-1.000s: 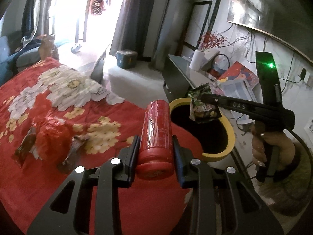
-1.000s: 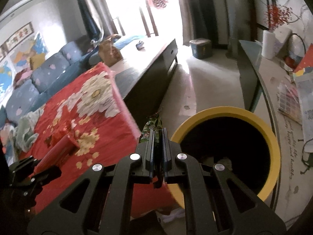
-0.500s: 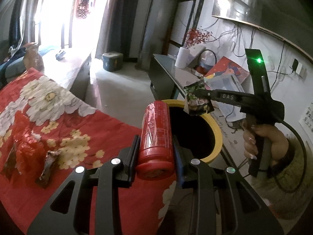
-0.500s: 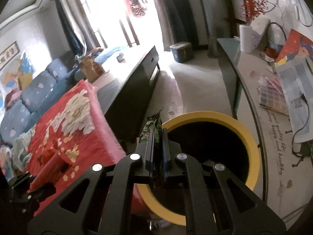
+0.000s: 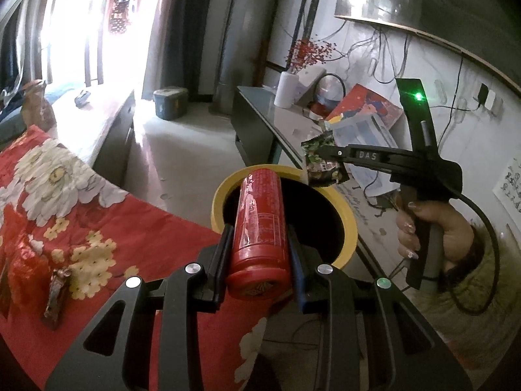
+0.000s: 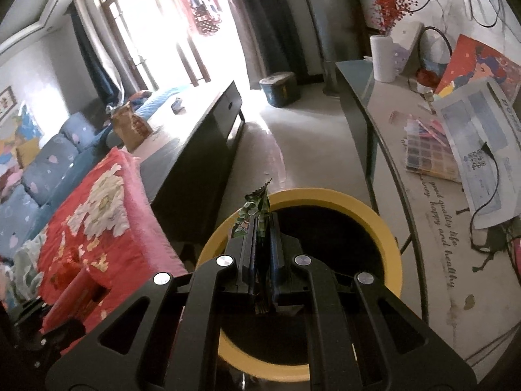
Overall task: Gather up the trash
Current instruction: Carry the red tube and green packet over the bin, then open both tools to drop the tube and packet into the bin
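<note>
My left gripper (image 5: 259, 233) is shut on a red cylindrical can (image 5: 259, 228) whose far end reaches over the yellow-rimmed black trash bin (image 5: 346, 224). My right gripper (image 6: 262, 218) is shut on a green snack wrapper (image 6: 255, 208) above the bin (image 6: 384, 238). In the left wrist view the right gripper (image 5: 320, 159) holds the wrapper (image 5: 322, 163) over the bin's far rim. The can also shows at the lower left of the right wrist view (image 6: 70, 296).
A red floral cloth (image 5: 107, 228) covers the table on the left, with a brown wrapper (image 5: 57, 293) and red packaging (image 5: 19, 260) on it. A grey side table (image 6: 433, 195) with papers stands right of the bin. A dark low cabinet (image 6: 202, 150) lies beyond.
Both grippers have moved toward the bin with their loads. The can's end now overlaps the bin opening, and the wrapper has moved further over the bin.
</note>
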